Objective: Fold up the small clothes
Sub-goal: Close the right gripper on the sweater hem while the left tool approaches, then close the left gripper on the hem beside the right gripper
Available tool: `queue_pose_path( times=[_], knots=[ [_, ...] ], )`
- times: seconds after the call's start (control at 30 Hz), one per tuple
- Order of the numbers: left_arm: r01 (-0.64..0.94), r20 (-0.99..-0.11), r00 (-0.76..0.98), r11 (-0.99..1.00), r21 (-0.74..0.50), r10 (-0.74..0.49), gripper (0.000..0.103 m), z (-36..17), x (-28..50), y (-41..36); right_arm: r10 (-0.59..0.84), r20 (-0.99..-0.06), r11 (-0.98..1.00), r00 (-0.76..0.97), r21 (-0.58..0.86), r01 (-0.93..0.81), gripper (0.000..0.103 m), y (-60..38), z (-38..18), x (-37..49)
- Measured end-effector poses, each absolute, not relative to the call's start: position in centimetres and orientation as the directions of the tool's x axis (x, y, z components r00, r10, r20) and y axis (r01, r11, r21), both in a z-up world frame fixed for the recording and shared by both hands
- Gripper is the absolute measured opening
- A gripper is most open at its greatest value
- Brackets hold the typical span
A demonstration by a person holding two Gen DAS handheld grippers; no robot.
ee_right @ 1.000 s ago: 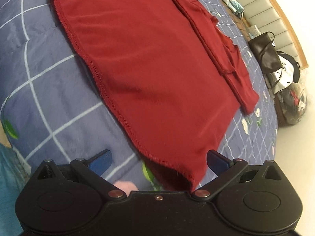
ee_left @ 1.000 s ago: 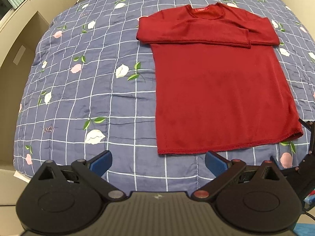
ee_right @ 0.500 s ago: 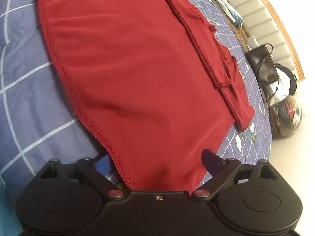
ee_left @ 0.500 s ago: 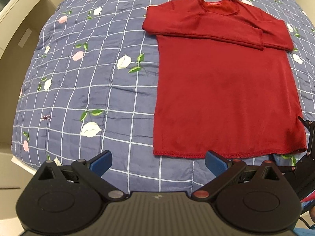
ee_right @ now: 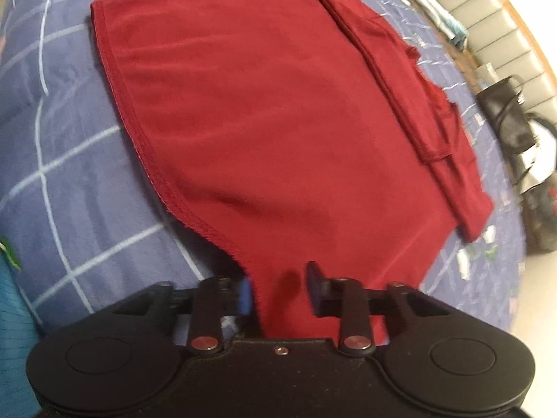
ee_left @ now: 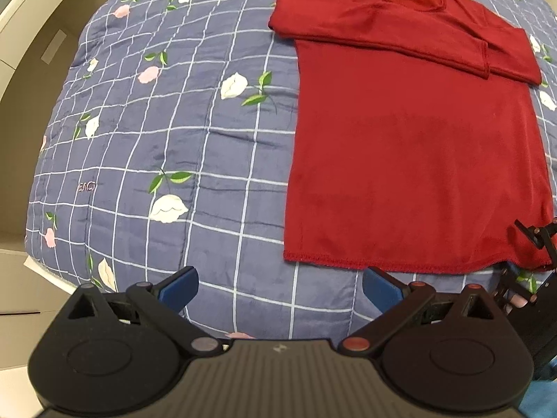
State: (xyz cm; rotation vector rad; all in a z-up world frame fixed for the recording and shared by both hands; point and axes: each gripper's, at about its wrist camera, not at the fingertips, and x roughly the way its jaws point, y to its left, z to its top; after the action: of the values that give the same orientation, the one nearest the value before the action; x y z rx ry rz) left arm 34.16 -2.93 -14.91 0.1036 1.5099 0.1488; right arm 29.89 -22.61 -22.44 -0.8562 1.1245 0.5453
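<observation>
A red long-sleeved shirt [ee_left: 410, 160] lies flat on the bed, both sleeves [ee_left: 383, 38] folded across the chest, collar at the far end. My left gripper [ee_left: 280, 278] hovers open just short of the hem's left corner [ee_left: 289, 256], touching nothing. The right wrist view shows the right gripper [ee_right: 278, 292] with its jaws drawn close together on the shirt's [ee_right: 278, 122] right hem corner; cloth fills the space between the fingers. Part of that gripper [ee_left: 532, 244] shows at the right edge of the left wrist view.
A blue checked bedspread with flowers [ee_left: 174, 139] covers the bed. Beige furniture [ee_left: 31, 55] stands off its left side. Beyond the bed's far side are a black bag [ee_right: 508, 115] and a padded headboard [ee_right: 487, 21].
The right gripper slid onto the hem corner and its jaws closed in on the cloth. The left gripper moved closer to the hem's left corner and stayed open.
</observation>
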Motion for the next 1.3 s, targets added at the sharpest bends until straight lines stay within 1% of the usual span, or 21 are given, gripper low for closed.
queue_pose_path(
  times=[0.03, 0.1, 0.17, 0.33, 0.43, 0.53, 0.77, 1.1, 1.2, 1.3],
  knots=[
    [-0.027, -0.986, 0.050, 0.987, 0.159, 0.161, 0.102, -15.1, 34.1, -2.9, -0.019, -0.942, 0.594, 0.335, -0.280, -0.754, 0.016, -22.8, -22.3, 30.2],
    [-0.012, -0.987, 0.047, 0.988, 0.155, 0.156, 0.102, -15.4, 34.1, -3.0, 0.016, -0.962, 0.640, 0.274, -0.201, -0.742, 0.016, -23.2, -22.1, 31.2],
    [0.009, -0.987, 0.047, 0.988, 0.152, 0.151, 0.102, -15.8, 34.1, -3.1, 0.045, -0.983, 0.717, 0.177, -0.092, -0.691, 0.016, -24.1, -22.3, 32.9],
    [0.056, -0.986, 0.045, 0.985, 0.162, 0.159, 0.102, -16.7, 34.3, -3.9, 0.158, -0.987, 0.891, 0.001, 0.142, -0.431, 0.017, -27.1, -22.9, 37.6],
    [0.074, -0.988, 0.045, 0.986, 0.148, 0.145, 0.102, -17.0, 34.6, -4.4, 0.213, -0.974, 0.925, -0.081, 0.228, -0.304, 0.017, -28.5, -23.7, 39.5],
    [0.096, -0.990, 0.048, 0.986, 0.137, 0.133, 0.102, -17.4, 34.9, -5.0, 0.263, -0.954, 0.932, -0.148, 0.291, -0.218, 0.016, -29.4, -24.4, 41.2],
    [0.177, -0.991, 0.066, 0.976, 0.129, 0.119, 0.102, -18.5, 35.7, -7.1, 0.358, -0.919, 0.919, -0.168, 0.379, -0.113, 0.009, -31.9, -24.5, 44.0],
    [0.305, -0.989, 0.091, 0.942, 0.140, 0.117, 0.102, -20.3, 36.7, -10.5, 0.419, -0.896, 0.908, -0.150, 0.411, 0.083, 0.008, -35.3, -25.8, 46.9],
    [0.348, -0.987, 0.101, 0.925, 0.153, 0.125, 0.102, -21.3, 36.8, -11.3, 0.427, -0.891, 0.904, -0.155, 0.415, 0.101, 0.008, -35.8, -26.0, 46.9],
    [0.396, -0.981, 0.112, 0.898, 0.192, 0.160, 0.102, -22.6, 36.7, -12.1, 0.427, -0.891, 0.903, -0.154, 0.414, 0.111, 0.007, -36.1, -26.0, 46.7]
  ],
)
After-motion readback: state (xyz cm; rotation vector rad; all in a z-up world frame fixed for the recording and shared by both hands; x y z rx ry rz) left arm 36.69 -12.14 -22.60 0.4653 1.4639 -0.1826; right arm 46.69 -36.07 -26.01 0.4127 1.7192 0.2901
